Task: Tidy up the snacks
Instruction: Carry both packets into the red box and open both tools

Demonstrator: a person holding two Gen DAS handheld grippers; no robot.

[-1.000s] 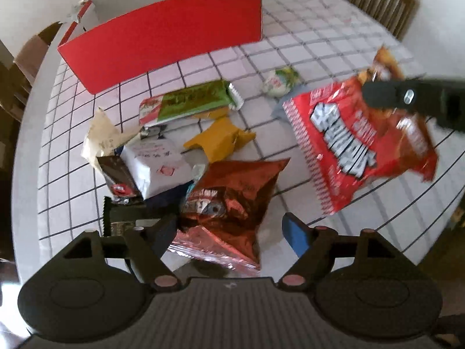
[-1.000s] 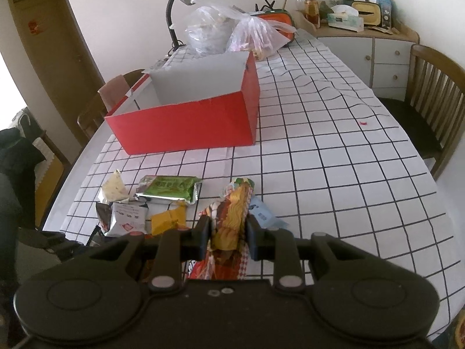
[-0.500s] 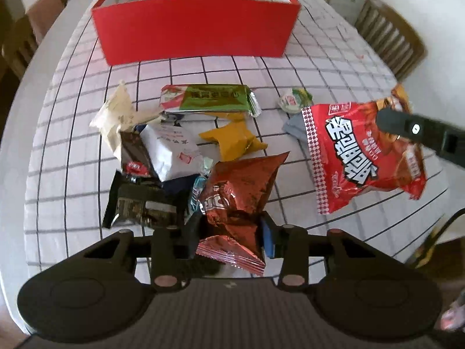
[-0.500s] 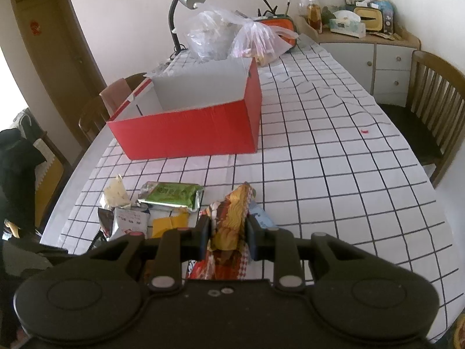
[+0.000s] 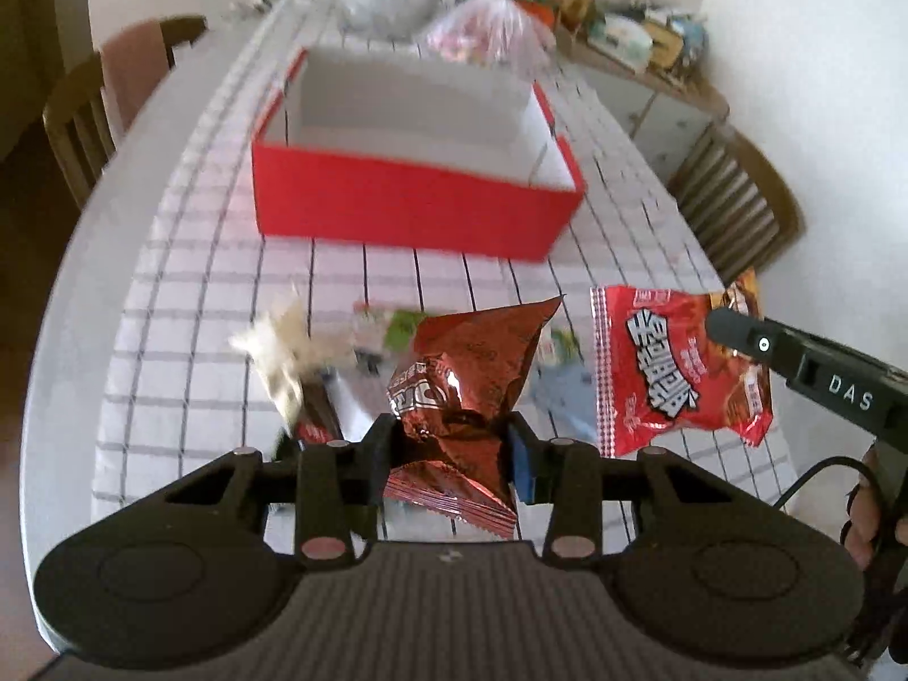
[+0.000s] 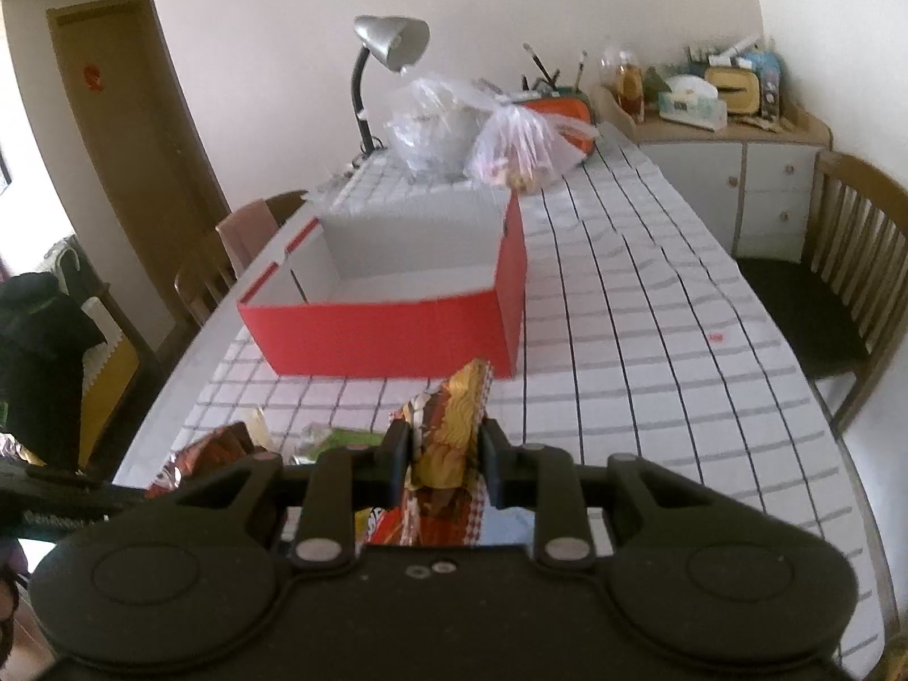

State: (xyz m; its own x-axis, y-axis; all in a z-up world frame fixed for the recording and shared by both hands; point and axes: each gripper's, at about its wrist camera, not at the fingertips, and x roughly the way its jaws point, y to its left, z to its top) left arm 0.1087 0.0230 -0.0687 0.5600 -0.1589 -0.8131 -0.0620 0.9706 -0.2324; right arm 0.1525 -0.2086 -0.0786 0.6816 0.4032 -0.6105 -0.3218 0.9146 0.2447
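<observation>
My left gripper (image 5: 451, 451) is shut on a shiny brown-red snack bag (image 5: 462, 380) and holds it above the table. My right gripper (image 6: 444, 459) is shut on a red chip bag (image 6: 448, 437), which hangs at the right in the left wrist view (image 5: 664, 374). The open red box (image 5: 414, 198) with white inside stands beyond both; it also shows in the right wrist view (image 6: 391, 312). Several loose snacks (image 5: 318, 357) lie on the checked tablecloth beneath the left gripper.
Plastic bags (image 6: 488, 136) and a desk lamp (image 6: 386, 57) stand behind the box. Wooden chairs sit at the right (image 6: 851, 284) and left (image 6: 238, 249). A cluttered sideboard (image 6: 721, 159) is at the far right. The table edge (image 5: 62, 306) curves on the left.
My left gripper closed on the brown-red bag and lifted it off the pile. Both grippers rose and tilted up, so the inside of the box now shows.
</observation>
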